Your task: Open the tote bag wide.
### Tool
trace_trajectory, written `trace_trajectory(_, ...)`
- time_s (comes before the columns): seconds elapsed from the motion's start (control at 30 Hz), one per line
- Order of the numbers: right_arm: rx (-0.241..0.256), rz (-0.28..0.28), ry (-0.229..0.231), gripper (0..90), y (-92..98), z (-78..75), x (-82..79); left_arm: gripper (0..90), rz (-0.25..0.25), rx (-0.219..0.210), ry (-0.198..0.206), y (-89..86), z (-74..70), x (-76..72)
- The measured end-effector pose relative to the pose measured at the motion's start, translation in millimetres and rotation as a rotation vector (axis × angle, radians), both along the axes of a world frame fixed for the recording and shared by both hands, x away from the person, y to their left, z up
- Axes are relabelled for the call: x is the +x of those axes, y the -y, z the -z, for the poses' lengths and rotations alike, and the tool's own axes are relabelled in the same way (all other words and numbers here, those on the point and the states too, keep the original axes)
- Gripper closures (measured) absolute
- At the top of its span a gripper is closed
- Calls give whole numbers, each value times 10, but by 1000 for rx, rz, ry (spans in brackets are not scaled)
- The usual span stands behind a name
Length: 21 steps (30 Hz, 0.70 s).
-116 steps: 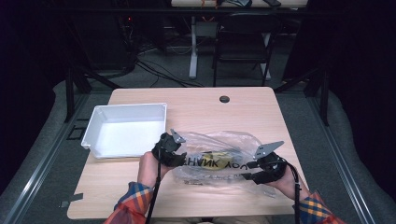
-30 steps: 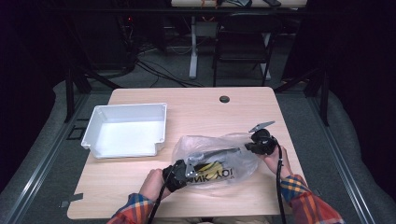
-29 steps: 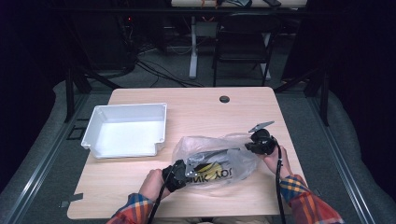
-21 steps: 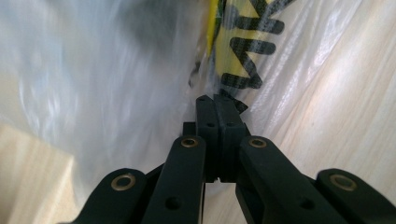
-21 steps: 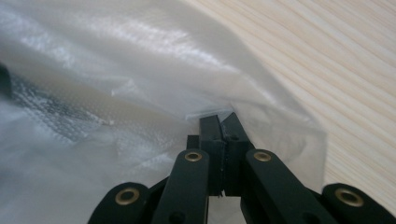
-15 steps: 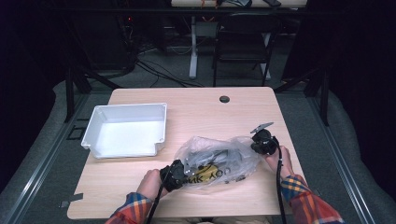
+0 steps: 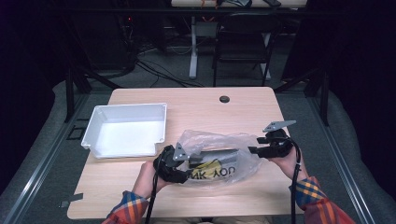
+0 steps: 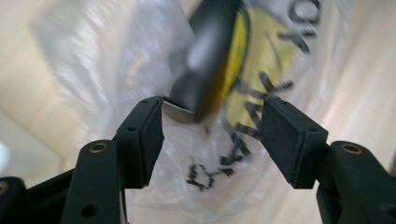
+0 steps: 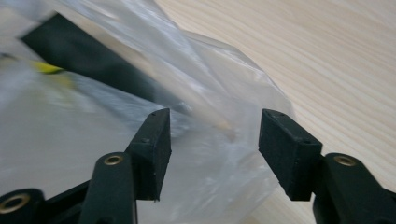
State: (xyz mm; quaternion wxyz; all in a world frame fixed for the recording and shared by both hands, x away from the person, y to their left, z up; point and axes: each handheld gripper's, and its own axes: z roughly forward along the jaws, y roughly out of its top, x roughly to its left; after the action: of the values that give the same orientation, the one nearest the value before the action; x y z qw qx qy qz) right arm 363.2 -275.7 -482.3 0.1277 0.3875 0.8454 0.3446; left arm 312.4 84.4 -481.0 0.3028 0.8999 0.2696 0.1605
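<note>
A clear plastic bag with black lettering and a yellow patch lies on the wooden table. A dark flat object sits inside it. My left gripper is at the bag's left end, jaws open over the printed plastic; the dark object lies just beyond. My right gripper is at the bag's right end, jaws open around a fold of clear film, with the dark object showing through farther in.
An empty white tray stands on the table's left side, close to the bag. A small dark round hole marks the table's far edge. A chair and cables stand beyond the table.
The bag has shrunk from spread wide to bunched between the grippers. The left gripper moved toward the near edge and right; the right gripper shifted up and right, and the bag crumpled further.
</note>
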Motion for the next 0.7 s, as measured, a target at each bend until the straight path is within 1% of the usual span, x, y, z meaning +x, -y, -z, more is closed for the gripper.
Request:
trace_trajectory(0.03, 12, -14, 0, 410, -3, -34, -45, 393, -25, -11, 5, -7, -24, 32)
trace_trajectory(0.07, 28, -32, 5, 409, -10, -59, -89, 393, -50, -11, 17, -5, -39, 63)
trace_trajectory(0.1, 41, -53, 5, 408, -26, -78, -137, 390, -79, -12, 40, 0, -47, 95)
trace_trajectory(0.13, 47, -79, 1, 408, -45, -85, -181, 393, -98, -19, 39, 7, -47, 130)
trace_trajectory(0.17, 55, -102, -7, 409, -75, -73, -222, 398, -98, -17, 27, 19, -43, 171)
trace_trajectory(0.2, 51, -130, -16, 409, -110, -48, -261, 397, -107, -12, 31, 38, -32, 208)
trace_trajectory(0.23, 28, -154, -27, 409, -150, -15, -293, 396, -106, -4, 20, 72, -8, 241)
trace_trajectory(0.27, 8, -167, -37, 409, -192, 31, -314, 396, -94, 11, 0, 108, 20, 273)
trace_trajectory(0.3, -6, -182, -49, 412, -225, 89, -320, 395, -93, 18, -7, 145, 50, 297)
trace_trajectory(0.33, -24, -181, -66, 416, -253, 155, -318, 396, -87, 35, -18, 178, 79, 325)
trace_trajectory(0.37, -59, -180, -81, 419, -274, 221, -301, 404, -90, 44, -25, 211, 109, 350)
trace_trajectory(0.4, -82, -174, -91, 427, -291, 288, -282, 422, -93, 53, -28, 234, 135, 378)
trace_trajectory(0.43, -90, -177, -98, 442, -298, 348, -262, 461, -99, 63, -31, 254, 165, 414)
trace_trajectory(0.47, -101, -169, -101, 495, -307, 407, -239, 537, -102, 55, -38, 257, 182, 442)
trace_trajectory(0.5, -110, -164, -106, 526, -313, 442, -223, 628, -102, 45, -42, 258, 198, 470)
trace_trajectory(0.53, -116, -167, -107, 585, -313, 471, -209, 721, -104, 40, -47, 264, 212, 496)
trace_trajectory(0.6, -129, -161, -112, 681, -320, 513, -200, 834, -122, 39, -35, 280, 230, 539)
trace_trajectory(0.63, -142, -160, -107, 744, -325, 535, -200, 870, -125, 50, -38, 295, 240, 570)
trace_trajectory(0.67, -137, -163, -109, 791, -331, 558, -201, 888, -143, 68, -26, 317, 255, 596)
trace_trajectory(0.7, -148, -163, -115, 828, -335, 579, -202, 897, -153, 97, -22, 344, 277, 628)
